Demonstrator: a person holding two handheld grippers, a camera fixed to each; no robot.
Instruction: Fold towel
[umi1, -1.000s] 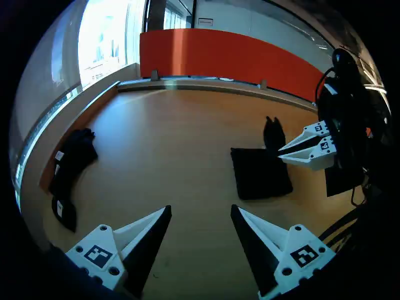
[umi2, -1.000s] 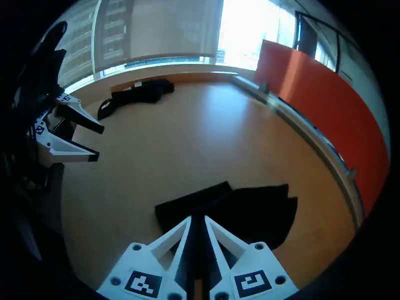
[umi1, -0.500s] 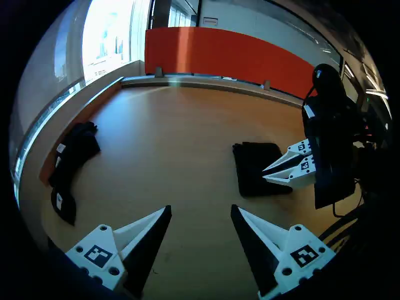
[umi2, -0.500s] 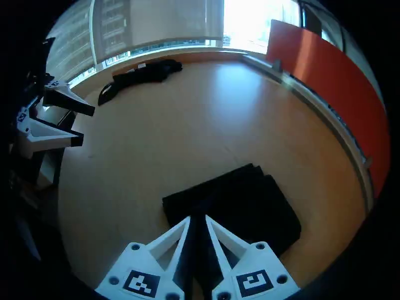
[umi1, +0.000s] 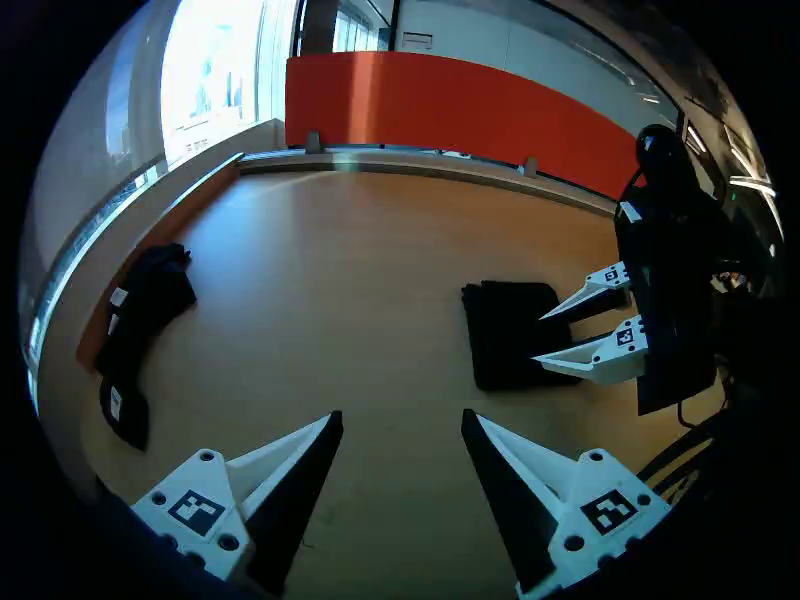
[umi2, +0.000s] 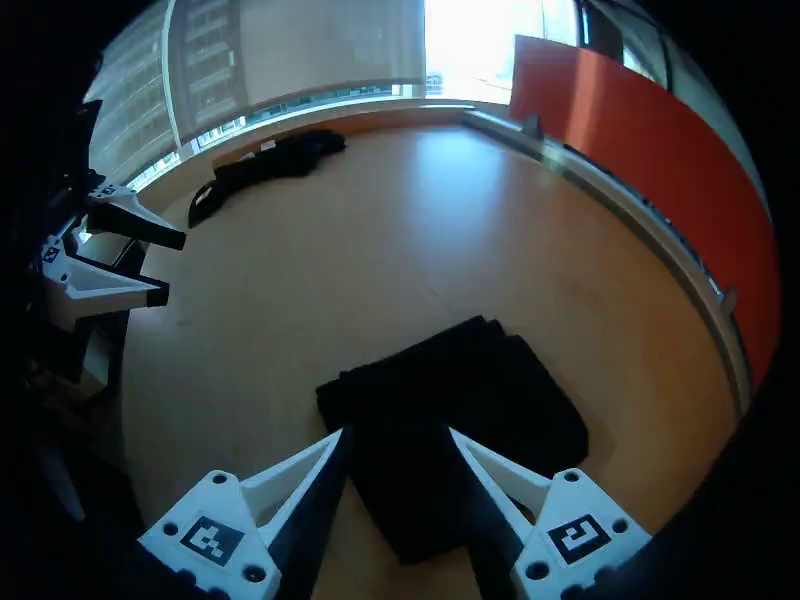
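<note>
Your right gripper (umi2: 397, 432) is spread open, with the near edge of the folded black towel (umi2: 470, 390) between its fingers. The towel lies flat on the wooden table (umi2: 350, 250). Your left gripper (umi1: 400, 414), also open, sits well apart from the towel.

I look across a broad wooden surface (umi1: 340, 260), glossy, with window glare on it. Along its far edge stands an orange panel (umi1: 450, 100). A pale rail (umi1: 400, 166) runs at the panel's foot and carries two small grey brackets (umi1: 311, 146). A bright window (umi1: 215, 80) meets the panel at the corner. In the right gripper view I make out a lowered blind (umi2: 300, 50) over the glazing beside it. Against the window-side ledge lies a heap of dark cloth (umi1: 150, 300), stretched along the edge, with white tags (umi1: 118, 297) showing. I cannot tell what the pieces are.
</note>
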